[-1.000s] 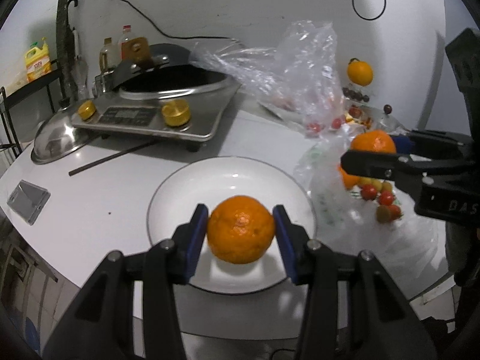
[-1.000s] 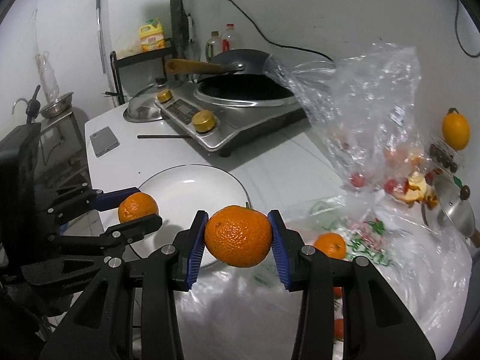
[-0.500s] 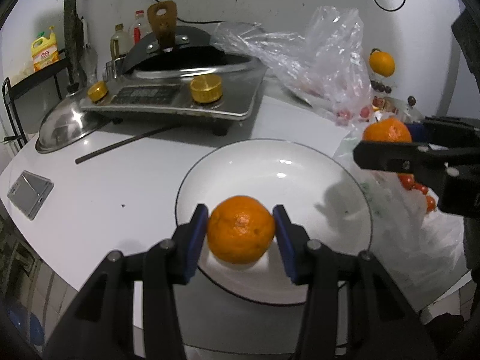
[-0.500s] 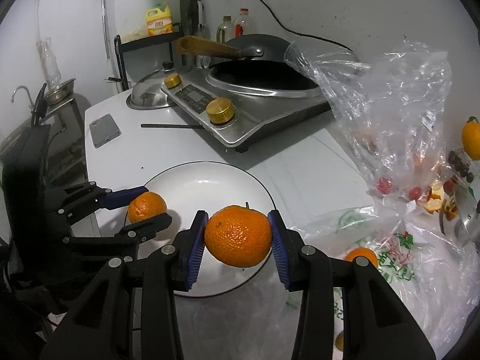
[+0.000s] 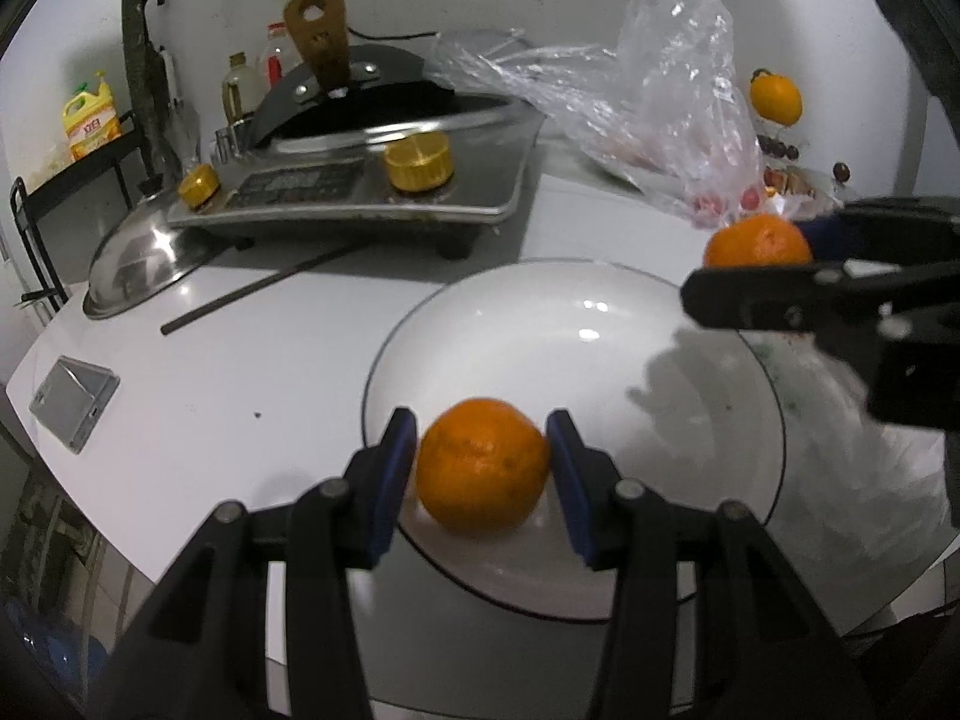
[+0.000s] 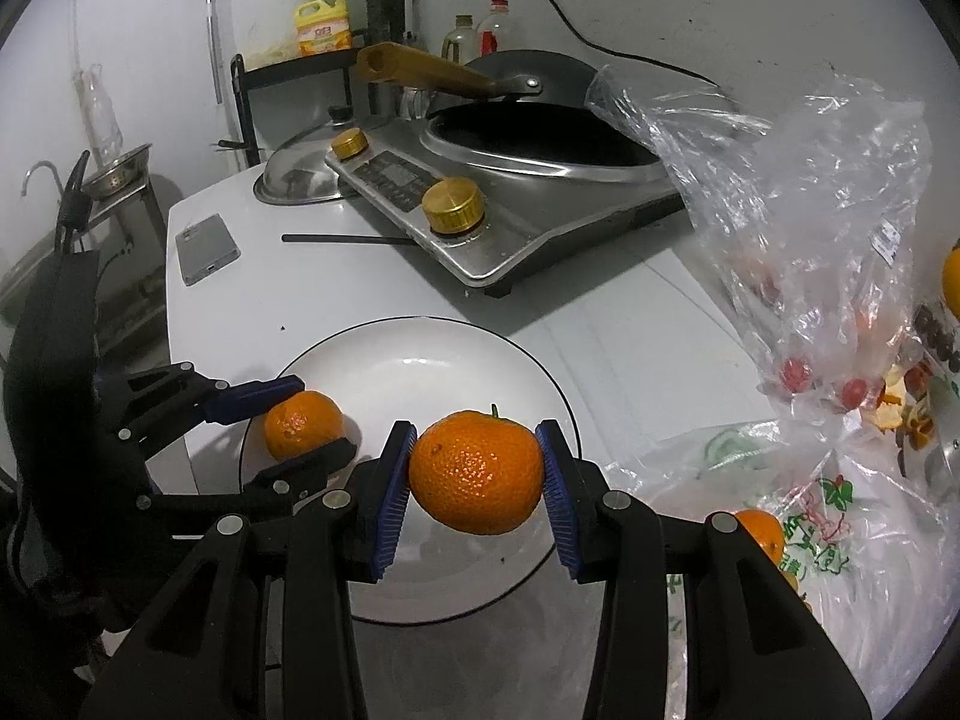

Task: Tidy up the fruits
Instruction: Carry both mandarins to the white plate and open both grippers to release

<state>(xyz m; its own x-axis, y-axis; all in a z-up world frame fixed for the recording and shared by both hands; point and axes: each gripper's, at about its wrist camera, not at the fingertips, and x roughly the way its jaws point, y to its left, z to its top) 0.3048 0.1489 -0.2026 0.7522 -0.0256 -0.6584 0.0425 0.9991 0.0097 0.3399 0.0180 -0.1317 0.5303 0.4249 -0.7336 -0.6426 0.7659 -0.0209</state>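
My left gripper (image 5: 483, 468) is shut on an orange (image 5: 483, 471) low over the near left part of the white plate (image 5: 600, 324); whether it touches the plate I cannot tell. It also shows in the right wrist view (image 6: 303, 423). My right gripper (image 6: 477, 474) is shut on a second orange (image 6: 477, 471) and holds it above the plate's (image 6: 420, 354) right rim. In the left wrist view this orange (image 5: 756, 243) hangs over the plate's far right edge.
An induction cooker with a wok (image 6: 510, 180) stands behind the plate. A clear plastic bag (image 6: 810, 210) with small red fruits lies at the right, a printed bag with another orange (image 6: 759, 531) beside it. A phone (image 6: 207, 249), a steel lid (image 5: 138, 258) and a chopstick (image 5: 264, 288) lie at the left.
Both grippers have moved closer to the plate and lower, each still holding its orange. The left orange now sits close over the plate's near left part.
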